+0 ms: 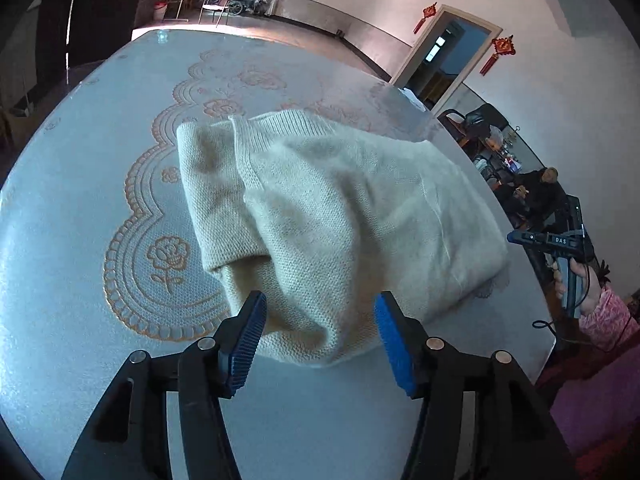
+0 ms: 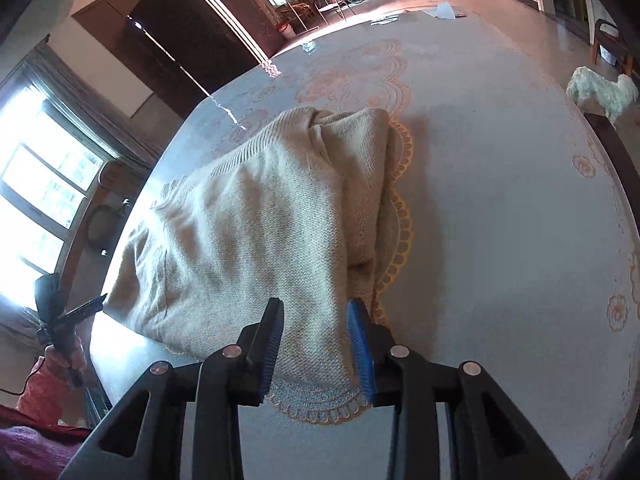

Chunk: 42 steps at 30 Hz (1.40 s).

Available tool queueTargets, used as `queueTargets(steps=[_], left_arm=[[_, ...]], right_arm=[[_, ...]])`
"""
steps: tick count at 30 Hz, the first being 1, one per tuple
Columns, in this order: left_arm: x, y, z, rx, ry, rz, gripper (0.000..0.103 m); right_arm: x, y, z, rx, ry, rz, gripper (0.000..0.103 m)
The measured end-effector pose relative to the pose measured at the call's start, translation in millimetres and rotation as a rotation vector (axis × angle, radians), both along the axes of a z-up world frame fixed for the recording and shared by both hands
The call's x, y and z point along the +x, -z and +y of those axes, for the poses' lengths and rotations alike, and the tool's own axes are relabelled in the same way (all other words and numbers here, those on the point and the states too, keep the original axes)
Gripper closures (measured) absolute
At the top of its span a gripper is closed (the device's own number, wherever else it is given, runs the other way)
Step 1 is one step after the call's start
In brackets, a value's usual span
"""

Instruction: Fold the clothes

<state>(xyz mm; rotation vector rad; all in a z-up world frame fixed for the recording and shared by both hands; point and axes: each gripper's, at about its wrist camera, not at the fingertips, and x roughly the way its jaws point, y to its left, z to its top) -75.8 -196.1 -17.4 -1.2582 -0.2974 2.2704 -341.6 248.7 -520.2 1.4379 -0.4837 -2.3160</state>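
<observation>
Left claw [image 1: 320, 336] is spread, its blue pads either side of the cream sweater's [image 1: 320, 216] near corner without pinching it. Right claw [image 2: 316, 340] is likewise spread over another corner, gripping nothing. That sweater lies on the bench [image 1: 80, 208], over the lace pattern toward its right edge, already doubled into a thick bundle; by my judgement, a last fold or tidying remains. Only the right view shows a small white dog [image 2: 600, 92] beyond the bench's far corner.

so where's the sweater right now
The cream sweater lies folded on the floral tablecloth, right in front of both open grippers: left gripper, right gripper.
</observation>
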Motion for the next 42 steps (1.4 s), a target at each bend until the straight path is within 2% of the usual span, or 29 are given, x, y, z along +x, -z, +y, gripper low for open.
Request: queueTargets(steps=[2,3,6,9,11,13,16,20,22,28,30,32,33,34,35,36,37,39,40,42], left_arm=[[0.5,-6.6,-4.1,-0.008,0.001,0.034,0.045],[-2.9,-5.2,-3.8,0.011,0.007,0.024,0.045],[-21.2,8.0,13.3,0.003,0.098,-0.041,0.044],[-34.0,28.3,35.2,-0.006,0.222,-0.141,0.044],[-33.2,34.9,38.2,0.053,0.271,-0.205,0.045],[-25.8,32.7,34.0,0.126,0.312,-0.224,0.046],[-10.4,26.4,20.2,0.177,0.329,-0.229,0.046],[0.7,28.7,-0.9,0.126,0.227,-0.218,0.046],[-3.5,32.8,2.5,0.134,0.211,-0.217,0.046],[-16.2,45.1,13.2,0.160,0.166,-0.216,0.046],[-20.3,50.3,24.9,0.211,0.192,-0.276,0.046],[-16.5,48.1,39.6,0.195,0.241,-0.253,0.046],[-13.7,44.8,43.4,0.181,0.256,-0.225,0.046],[-10.9,41.4,47.0,0.167,0.270,-0.197,0.047],[-9.7,38.9,45.9,0.170,0.261,-0.180,0.051],[-8.6,36.4,44.7,0.174,0.253,-0.163,0.072],[-7.2,33.2,41.5,0.176,0.235,-0.143,0.085],[-0.7,24.5,33.0,0.205,0.219,-0.098,0.088],[2.6,20.2,28.8,0.220,0.211,-0.075,0.092],[15.5,14.7,25.4,0.219,0.223,-0.049,0.092]], right_arm=[[-4.2,1.8,-0.5,-0.013,0.001,-0.012,0.065],[-6.0,3.0,-1.5,-0.010,-0.003,-0.013,0.065],[-13.3,10.5,-5.4,-0.018,-0.022,-0.040,0.065],[-21.2,18.4,-9.4,-0.027,-0.041,-0.071,0.064],[-25.6,21.1,-11.7,-0.030,-0.058,-0.088,0.064],[-27.6,21.6,-12.9,-0.014,-0.064,-0.096,0.065],[-27.6,21.1,-10.1,-0.013,-0.047,-0.104,0.072],[-23.2,11.0,-8.8,0.006,-0.034,-0.057,0.070],[-23.1,8.4,-11.0,0.001,-0.039,-0.047,0.066],[-33.8,14.1,-23.8,0.053,-0.101,-0.062,0.065],[-38.6,16.2,-29.3,0.070,-0.115,-0.075,0.065],[-42.2,18.2,-34.2,0.083,-0.121,-0.087,0.066],[-42.0,20.3,-33.8,0.075,-0.112,-0.092,0.069],[-41.7,21.9,-33.5,0.067,-0.103,-0.097,0.080],[-40.8,21.2,-34.4,0.059,-0.097,-0.093,0.089],[-39.9,20.5,-35.2,0.052,-0.092,-0.090,0.096],[-38.9,19.7,-36.0,0.044,-0.086,-0.087,0.099],[-35.3,14.0,-36.5,0.008,-0.073,-0.073,0.099],[-32.9,9.4,-36.3,-0.018,-0.065,-0.063,0.099],[-28.5,-1.6,-34.6,-0.066,-0.057,-0.048,0.100]])
